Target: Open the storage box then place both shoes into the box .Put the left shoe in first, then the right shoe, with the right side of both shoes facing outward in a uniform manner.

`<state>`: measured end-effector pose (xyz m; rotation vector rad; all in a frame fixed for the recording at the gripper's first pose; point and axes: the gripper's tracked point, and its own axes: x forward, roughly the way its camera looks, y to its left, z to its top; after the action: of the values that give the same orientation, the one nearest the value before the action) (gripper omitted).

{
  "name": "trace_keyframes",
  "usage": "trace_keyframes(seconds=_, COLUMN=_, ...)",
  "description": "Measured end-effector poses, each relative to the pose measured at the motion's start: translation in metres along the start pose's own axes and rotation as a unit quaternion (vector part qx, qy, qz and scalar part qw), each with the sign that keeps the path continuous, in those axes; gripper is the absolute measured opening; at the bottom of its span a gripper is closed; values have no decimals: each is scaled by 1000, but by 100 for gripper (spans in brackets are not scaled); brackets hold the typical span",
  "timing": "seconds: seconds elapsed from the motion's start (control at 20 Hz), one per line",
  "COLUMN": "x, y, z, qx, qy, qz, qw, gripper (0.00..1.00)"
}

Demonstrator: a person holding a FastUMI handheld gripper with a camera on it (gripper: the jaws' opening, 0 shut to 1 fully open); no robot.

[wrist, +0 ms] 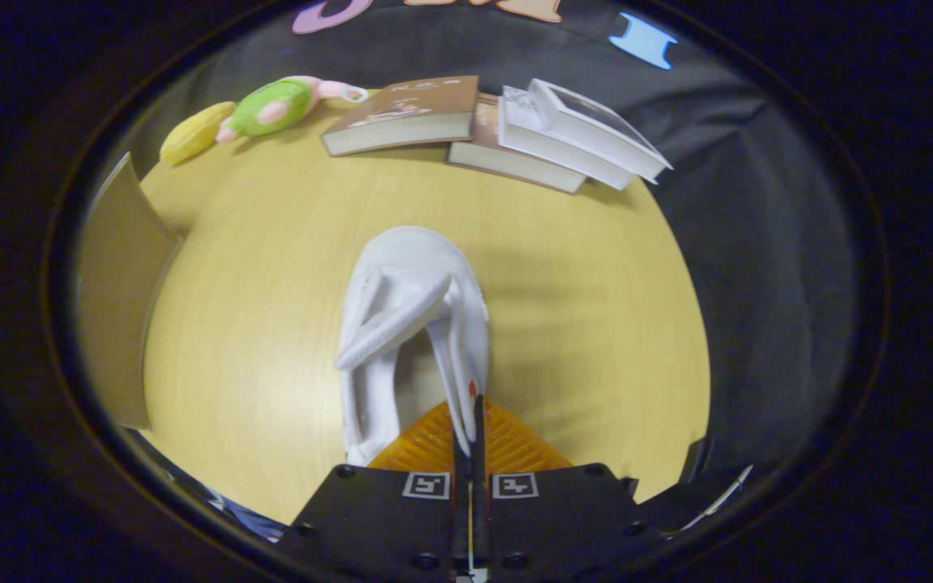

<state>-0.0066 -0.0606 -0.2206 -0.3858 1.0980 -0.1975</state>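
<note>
one white shoe (410,324) sits on the round wooden table (596,324), directly ahead of the gripper (466,421). its long axis runs straight away from the fingers: the heel end is nearest them and the rounded toe points toward the far side of the table, at the books. the tongue flops over to the left, leaving the shoe's opening exposed. the gripper's two fingers are pressed together with almost no gap, pinching the right-hand wall of the shoe's collar near the heel. beyond the toe, along the far edge of the table, three books lie side by side: a brown book (410,113), a second brownish book (507,154) partly under a white book (572,134). a framed item lies tilted on top of the white one. further left at the far edge lie one green and pink plush toy (276,105) and one yellow plush piece (195,129), touching each other. a brown cardboard flap (114,300) stands at the left edge of the table, well apart from the shoe.
</note>
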Motion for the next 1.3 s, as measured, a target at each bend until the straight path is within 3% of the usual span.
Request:
trace_keyframes(seconds=0.35, x=-3, y=7, z=4, qx=83, qy=-16, qz=58, qw=995, gripper=3)
trace_keyframes(seconds=0.65, x=-29, y=43, z=4, qx=135, qy=-17, qz=151, qw=979, gripper=3)
trace_keyframes(seconds=0.9, x=-78, y=74, z=21, qx=180, qy=-36, qz=220, qw=958, gripper=3)
trace_keyframes(seconds=1.15, x=-156, y=109, z=53, qx=217, qy=-63, qz=316, qw=922, gripper=3)
trace_keyframes(seconds=1.3, x=-202, y=125, z=75, qx=198, qy=-92, qz=336, qw=916, gripper=3)
